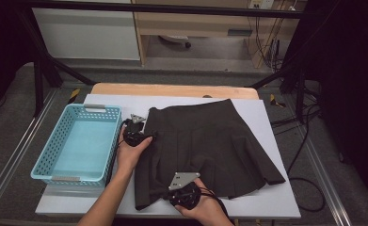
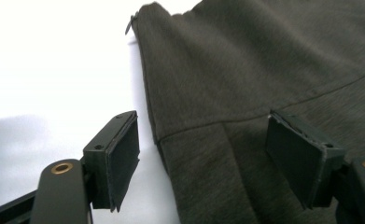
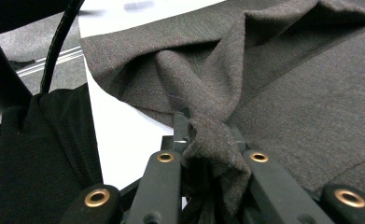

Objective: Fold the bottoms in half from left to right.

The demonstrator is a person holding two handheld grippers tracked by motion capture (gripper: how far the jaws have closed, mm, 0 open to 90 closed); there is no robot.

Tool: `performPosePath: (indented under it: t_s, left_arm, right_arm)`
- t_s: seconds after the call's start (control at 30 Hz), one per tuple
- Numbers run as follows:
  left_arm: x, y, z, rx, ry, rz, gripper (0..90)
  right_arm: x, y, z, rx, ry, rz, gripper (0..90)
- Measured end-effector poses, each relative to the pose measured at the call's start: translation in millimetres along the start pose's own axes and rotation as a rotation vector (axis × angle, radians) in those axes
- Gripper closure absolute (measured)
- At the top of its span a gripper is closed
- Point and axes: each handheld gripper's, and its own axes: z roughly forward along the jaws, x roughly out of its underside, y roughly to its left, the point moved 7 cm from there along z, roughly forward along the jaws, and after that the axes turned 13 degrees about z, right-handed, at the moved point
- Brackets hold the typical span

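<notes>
- The right claw (image 3: 208, 140) is clamped on a bunched fold of the dark skirt's (image 1: 210, 141) hem.
- The left claw (image 2: 217, 158) is held wide, the skirt's side edge between its pads (image 2: 124, 158), untouched.
- A blue basket (image 1: 45, 160) stands just beside the left claw on the worktop (image 1: 276, 197).

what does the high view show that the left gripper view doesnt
High view alone: the blue basket left of the dark skirt, both of the person's hands, and the right gripper at the skirt's near hem.

Left gripper view alone: close up, the left gripper has its jaws apart, one pad over the white sheet, the other over the cloth, astride the skirt's edge without pressing it.

Both: the skirt lying flat on the white sheet.
</notes>
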Motion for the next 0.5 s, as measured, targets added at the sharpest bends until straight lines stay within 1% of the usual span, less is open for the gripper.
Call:
performPosePath:
  t_s: [0.13,0.23,0.33,0.4,0.43,0.5]
  left_arm:
    - [5.6,-0.5,4.5,0.008,0.016,-0.009,24.7]
    - [10.4,-1.5,8.3,0.017,0.034,-0.008,24.3]
    - [11.4,-1.9,8.9,0.011,0.017,-0.010,23.7]
    - [12.0,-2.3,8.8,0.008,0.022,-0.001,23.7]
    - [12.1,-2.8,8.5,0.003,0.028,0.013,24.5]
    - [11.0,-6.0,7.8,0.014,0.024,0.023,31.2]
  right_arm:
    - [0.1,-0.1,-0.1,-0.002,0.002,0.003,82.1]
    - [0.1,-0.1,-0.1,-0.002,0.002,0.004,82.1]
    - [0.1,-0.2,-0.1,-0.003,0.002,0.004,82.1]
    - [0.1,-0.3,0.0,-0.003,0.002,0.005,82.1]
    - [0.1,-0.3,0.1,-0.004,0.002,0.006,82.0]
    - [0.1,-0.4,0.3,-0.004,0.002,0.007,82.0]
